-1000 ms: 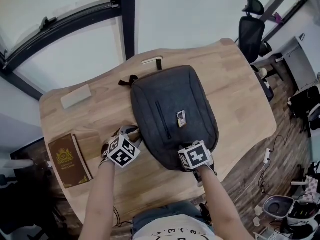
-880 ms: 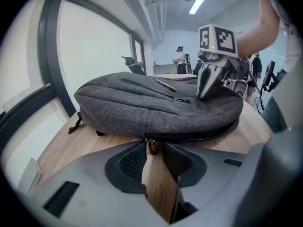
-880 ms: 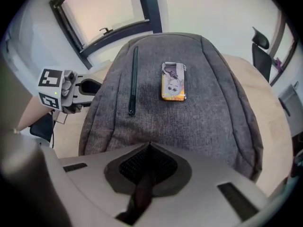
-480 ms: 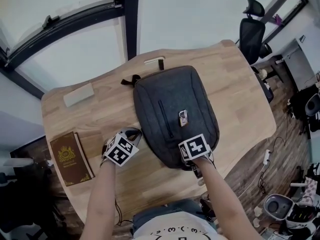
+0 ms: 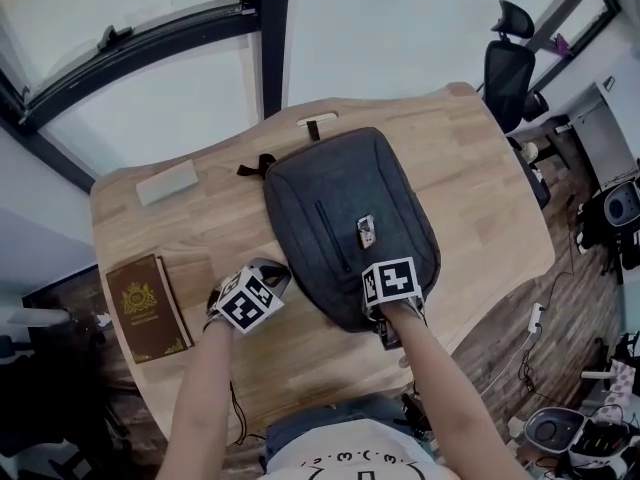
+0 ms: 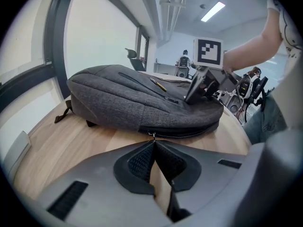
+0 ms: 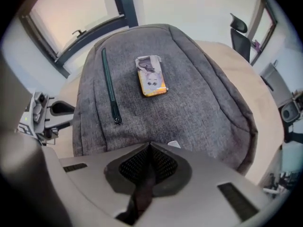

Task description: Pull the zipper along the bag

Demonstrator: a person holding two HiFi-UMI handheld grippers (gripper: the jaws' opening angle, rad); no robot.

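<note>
A dark grey backpack (image 5: 340, 208) lies flat on the wooden table (image 5: 480, 188). My left gripper (image 5: 278, 276) is at the bag's left side, low on the tabletop. In the left gripper view its jaws (image 6: 153, 143) are shut on the small metal zipper pull (image 6: 153, 136), from which the side zipper (image 6: 189, 134) runs right along the seam. My right gripper (image 5: 380, 298) rests on the near end of the bag. In the right gripper view it (image 7: 149, 148) is shut on a pinch of the dark bag fabric (image 7: 189, 93). A small printed tag (image 7: 150, 75) lies on the bag's front.
A brown book (image 5: 145, 308) lies at the table's left near corner and a flat grey block (image 5: 167, 181) at the far left. A black strap (image 5: 258, 166) sticks out from the bag's far end. An office chair (image 5: 505, 58) stands beyond the table's right corner.
My left gripper's jaws have closed at the bag's side, on the zipper pull. The right gripper has kept its hold on the bag's near end.
</note>
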